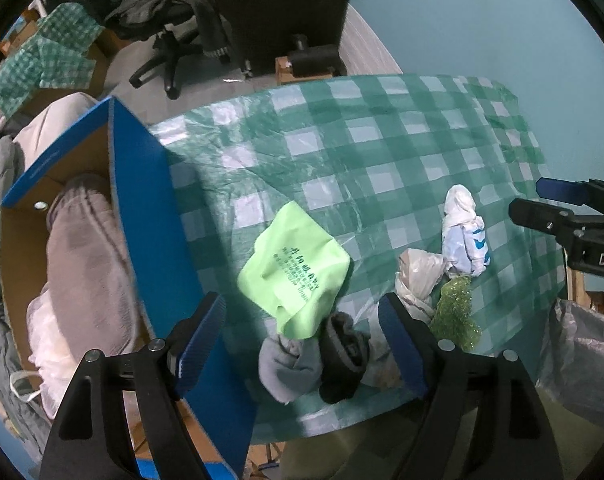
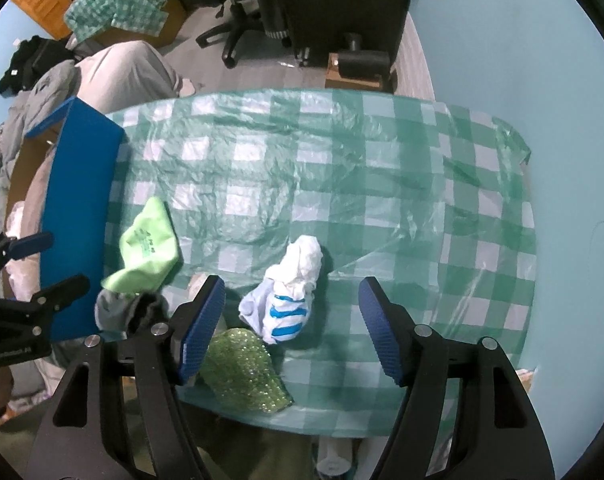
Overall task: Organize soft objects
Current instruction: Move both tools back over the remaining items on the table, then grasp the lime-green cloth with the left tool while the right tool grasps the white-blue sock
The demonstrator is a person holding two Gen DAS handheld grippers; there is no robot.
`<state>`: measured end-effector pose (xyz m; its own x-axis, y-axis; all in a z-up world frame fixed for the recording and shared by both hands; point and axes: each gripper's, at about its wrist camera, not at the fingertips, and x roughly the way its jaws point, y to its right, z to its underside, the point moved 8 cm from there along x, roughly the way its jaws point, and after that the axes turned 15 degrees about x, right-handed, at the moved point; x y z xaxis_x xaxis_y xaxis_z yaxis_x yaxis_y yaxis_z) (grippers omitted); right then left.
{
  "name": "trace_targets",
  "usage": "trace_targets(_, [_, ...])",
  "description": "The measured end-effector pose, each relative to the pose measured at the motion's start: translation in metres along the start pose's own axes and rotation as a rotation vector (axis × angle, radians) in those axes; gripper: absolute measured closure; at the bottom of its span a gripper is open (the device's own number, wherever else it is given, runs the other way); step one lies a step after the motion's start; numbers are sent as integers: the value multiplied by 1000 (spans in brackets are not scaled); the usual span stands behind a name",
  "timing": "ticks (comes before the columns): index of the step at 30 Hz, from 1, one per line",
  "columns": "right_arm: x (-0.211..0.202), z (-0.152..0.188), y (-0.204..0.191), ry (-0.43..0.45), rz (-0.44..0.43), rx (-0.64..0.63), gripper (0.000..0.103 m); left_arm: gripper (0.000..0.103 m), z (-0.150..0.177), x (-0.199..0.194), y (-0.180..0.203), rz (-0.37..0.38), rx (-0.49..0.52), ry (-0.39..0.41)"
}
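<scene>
Soft things lie near the front edge of a green-checked table [image 1: 382, 152]: a lime green cloth [image 1: 293, 272] [image 2: 147, 250], a grey sock [image 1: 289, 368] and a dark sock [image 1: 344, 364] below it, a crumpled clear bag [image 1: 418, 276], a white and blue bundle [image 1: 464, 236] [image 2: 291, 292], and a green glittery piece [image 1: 454, 312] [image 2: 241, 372]. My left gripper [image 1: 302, 344] is open above the socks. My right gripper [image 2: 291, 322] is open around the white and blue bundle, not touching it.
A blue cardboard box [image 1: 149, 216] [image 2: 77, 200] stands at the table's left edge, holding grey and white fabric [image 1: 85, 256]. An office chair [image 1: 173, 40], a dark cabinet [image 1: 277, 8] and more checked cloth [image 1: 45, 60] stand behind. A clear bag [image 1: 578, 356] hangs at right.
</scene>
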<state>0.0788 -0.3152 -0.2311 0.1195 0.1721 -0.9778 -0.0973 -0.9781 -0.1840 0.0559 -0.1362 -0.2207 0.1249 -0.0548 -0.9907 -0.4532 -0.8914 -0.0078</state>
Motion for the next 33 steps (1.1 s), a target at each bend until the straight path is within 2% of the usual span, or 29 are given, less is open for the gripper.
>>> trace_targets(12, [46, 10, 7, -71, 7, 32, 33, 22, -7, 46, 9, 2, 37, -72])
trace_targets(16, [55, 11, 8, -81, 7, 41, 33, 22, -5, 63, 9, -8, 45, -113])
trace_targets(28, [77, 15, 10, -97, 24, 43, 33, 23, -10, 92, 4, -18, 51, -156])
trace_targets(30, [80, 16, 10, -95, 27, 43, 33, 27, -11, 94, 3, -20, 61, -152])
trace_targets(33, [85, 16, 10, -96, 36, 41, 33, 39, -9, 96, 3, -28, 79, -156])
